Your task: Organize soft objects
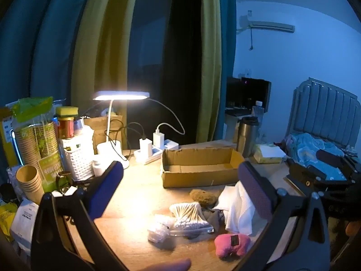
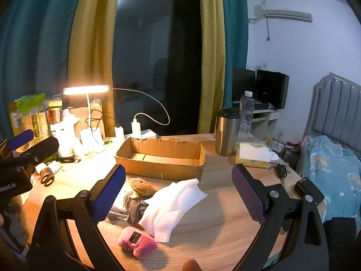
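Observation:
An open, empty cardboard box (image 1: 198,167) (image 2: 162,158) stands mid-desk. In front of it lie a brown fuzzy pad (image 1: 202,197) (image 2: 142,186), a white cloth (image 1: 239,210) (image 2: 173,205), a dark grey fabric piece (image 1: 213,218) (image 2: 135,206), a pink plush (image 1: 232,245) (image 2: 137,241), a pack of cotton swabs (image 1: 188,214) and a bubble-wrap wad (image 1: 159,228). My left gripper (image 1: 180,180) is open and empty above the pile. My right gripper (image 2: 178,185) is open and empty over the white cloth. The left gripper shows at the left edge of the right wrist view (image 2: 27,144).
A lit desk lamp (image 1: 121,96), chargers on a power strip (image 1: 155,149), a white basket (image 1: 76,158), paper cups (image 1: 30,180) and scissors (image 2: 47,178) crowd the left. A steel tumbler (image 2: 226,132), tissue box (image 2: 255,155), car key (image 2: 282,170) and bed (image 2: 334,169) are right.

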Demonstrator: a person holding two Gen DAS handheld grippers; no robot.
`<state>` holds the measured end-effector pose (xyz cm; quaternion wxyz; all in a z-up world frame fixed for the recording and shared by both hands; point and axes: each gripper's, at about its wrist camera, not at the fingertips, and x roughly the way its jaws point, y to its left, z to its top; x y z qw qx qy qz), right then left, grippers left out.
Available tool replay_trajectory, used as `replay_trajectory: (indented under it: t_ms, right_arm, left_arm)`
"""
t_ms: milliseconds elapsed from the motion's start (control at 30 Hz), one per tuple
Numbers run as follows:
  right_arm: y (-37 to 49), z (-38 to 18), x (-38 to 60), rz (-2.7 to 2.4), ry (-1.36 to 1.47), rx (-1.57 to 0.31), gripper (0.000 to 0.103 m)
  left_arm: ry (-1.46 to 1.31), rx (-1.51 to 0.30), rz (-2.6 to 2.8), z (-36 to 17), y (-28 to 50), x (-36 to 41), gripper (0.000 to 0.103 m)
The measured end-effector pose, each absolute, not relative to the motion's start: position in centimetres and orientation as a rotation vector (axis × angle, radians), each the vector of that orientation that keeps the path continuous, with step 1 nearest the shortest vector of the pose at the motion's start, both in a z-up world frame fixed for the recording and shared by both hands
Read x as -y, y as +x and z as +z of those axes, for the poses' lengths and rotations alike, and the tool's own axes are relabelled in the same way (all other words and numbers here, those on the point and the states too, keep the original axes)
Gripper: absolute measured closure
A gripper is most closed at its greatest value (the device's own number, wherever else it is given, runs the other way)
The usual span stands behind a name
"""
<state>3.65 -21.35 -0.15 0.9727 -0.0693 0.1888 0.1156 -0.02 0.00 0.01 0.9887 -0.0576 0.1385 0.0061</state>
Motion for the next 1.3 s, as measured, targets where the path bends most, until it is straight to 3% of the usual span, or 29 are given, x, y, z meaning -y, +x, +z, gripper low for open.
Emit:
replay_trajectory:
  t_ms: [1300]
  right_arm:
    - [5.3, -1.1, 22.1, 0.243, -0.105, -0.413, 0.006]
  left_arm:
    - [-0.083, -0.344, 0.023, -0.6, 1.0, 1.0, 0.0]
